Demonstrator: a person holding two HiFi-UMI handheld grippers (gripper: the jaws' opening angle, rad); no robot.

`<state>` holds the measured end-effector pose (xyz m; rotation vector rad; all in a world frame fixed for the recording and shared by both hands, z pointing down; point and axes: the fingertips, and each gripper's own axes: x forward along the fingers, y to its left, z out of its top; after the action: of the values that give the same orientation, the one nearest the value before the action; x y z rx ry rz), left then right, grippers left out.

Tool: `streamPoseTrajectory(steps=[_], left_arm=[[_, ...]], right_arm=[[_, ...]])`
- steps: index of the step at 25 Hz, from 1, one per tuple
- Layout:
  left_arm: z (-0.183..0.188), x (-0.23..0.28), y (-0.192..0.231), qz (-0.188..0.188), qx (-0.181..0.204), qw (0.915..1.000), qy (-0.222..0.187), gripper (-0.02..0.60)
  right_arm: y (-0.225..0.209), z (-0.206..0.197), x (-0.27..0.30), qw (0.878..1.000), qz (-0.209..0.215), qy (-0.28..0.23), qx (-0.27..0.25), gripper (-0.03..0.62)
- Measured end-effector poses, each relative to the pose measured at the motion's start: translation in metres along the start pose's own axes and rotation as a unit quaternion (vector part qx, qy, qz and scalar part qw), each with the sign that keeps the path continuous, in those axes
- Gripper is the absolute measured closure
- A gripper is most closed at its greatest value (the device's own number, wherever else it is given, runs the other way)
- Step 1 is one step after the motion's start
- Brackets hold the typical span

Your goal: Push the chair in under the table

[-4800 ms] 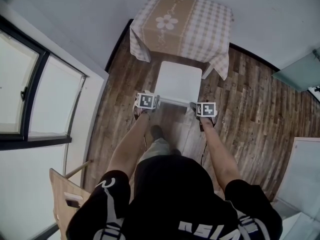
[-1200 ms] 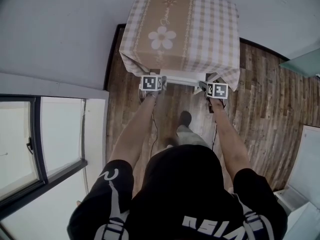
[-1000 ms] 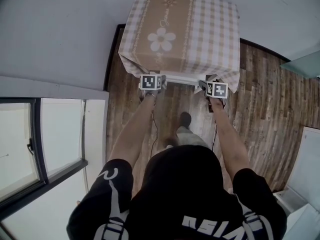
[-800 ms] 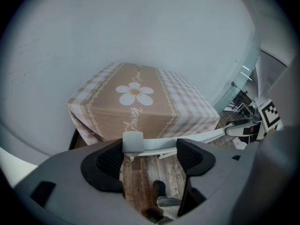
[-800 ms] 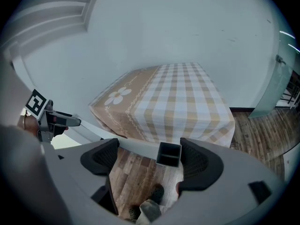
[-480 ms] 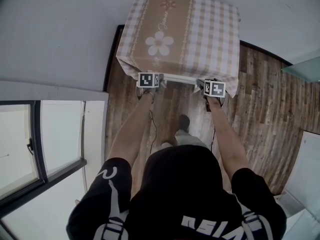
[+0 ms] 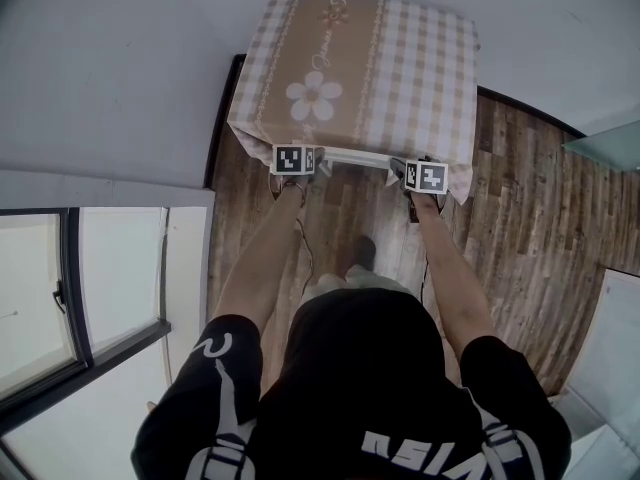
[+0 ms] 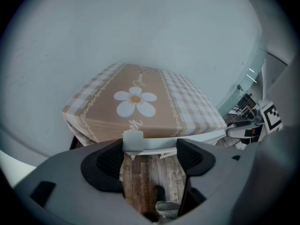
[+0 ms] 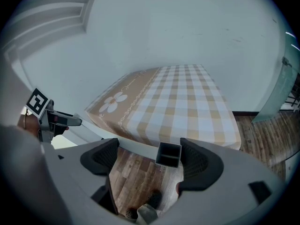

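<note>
The white chair's back rail [image 7: 355, 155] runs between my left gripper [image 8: 149, 154] and right gripper [image 9: 148, 157]; both gape wide (a corner post inside each).

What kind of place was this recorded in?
Likely a home-style dining corner: a small table under a checked, flower-print cloth, wood-plank floor, plain walls and a window on the left.

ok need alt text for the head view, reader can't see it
Seen from above, a person holds the left gripper and right gripper at the two ends of the back rail of a white chair, which is almost wholly under a table with a checked, flower-print cloth. Wooden floor around it, a window at left.
</note>
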<state>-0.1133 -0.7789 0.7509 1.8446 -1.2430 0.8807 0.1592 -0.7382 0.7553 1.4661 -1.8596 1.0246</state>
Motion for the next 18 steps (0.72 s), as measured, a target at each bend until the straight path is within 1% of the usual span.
streamPoseTrajectory(steps=[7,18], left_arm=[[0.013,0.008,-0.001,0.002,-0.004,1.0,0.003,0.213],[0.026,0.017,0.001,0.004,-0.008,0.9999,0.006,0.213]], right_arm=[[-0.007,0.013,0.007,1.0,0.007,-0.004,0.0,0.161],[-0.012,0.023,0.015,1.0,0.015,-0.006,0.004,0.158]])
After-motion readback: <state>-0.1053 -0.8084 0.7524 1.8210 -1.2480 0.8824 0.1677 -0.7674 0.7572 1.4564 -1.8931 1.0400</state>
